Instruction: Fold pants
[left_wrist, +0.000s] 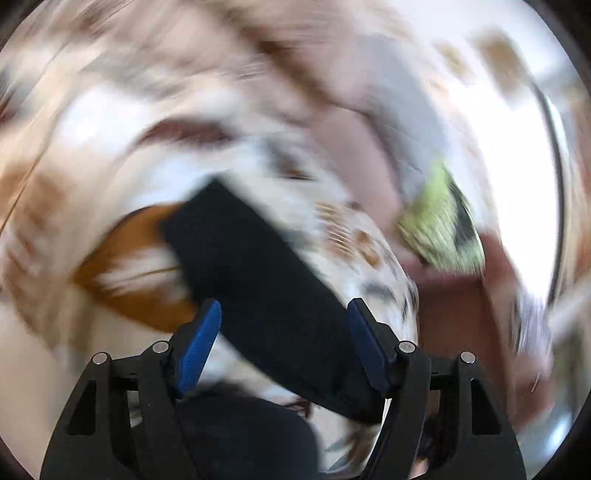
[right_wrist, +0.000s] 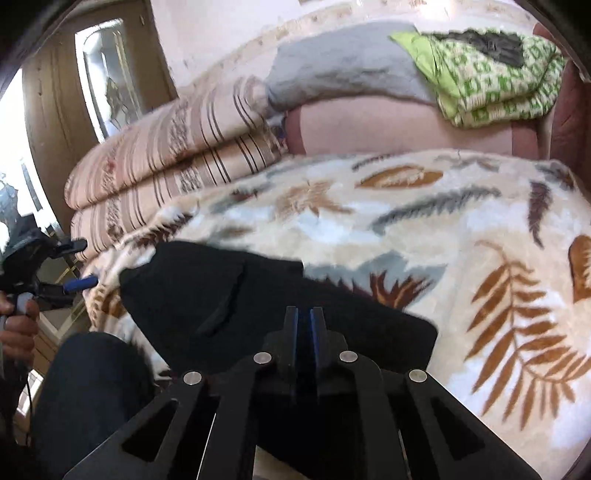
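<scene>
Black pants (right_wrist: 258, 306) lie folded in a flat rectangle on a cream blanket with a leaf pattern (right_wrist: 461, 221). My right gripper (right_wrist: 304, 312) hovers over their near edge, its blue pads almost together with a thin dark slit; I cannot tell whether cloth is in it. The left wrist view is heavily blurred. There the pants (left_wrist: 258, 266) run diagonally beyond my left gripper (left_wrist: 283, 308), whose blue pads stand wide apart and press on nothing. In the right wrist view the left gripper (right_wrist: 75, 264) is at the left edge, open and off the pants, held by a hand (right_wrist: 16, 328).
Folded striped blankets (right_wrist: 166, 158) are stacked at the back left, with a grey cloth (right_wrist: 343, 62) and a green patterned quilt (right_wrist: 491, 81) behind. A person's leg in dark jeans (right_wrist: 85, 391) is at the bed's near left edge. A wooden door (right_wrist: 62, 110) stands at the far left.
</scene>
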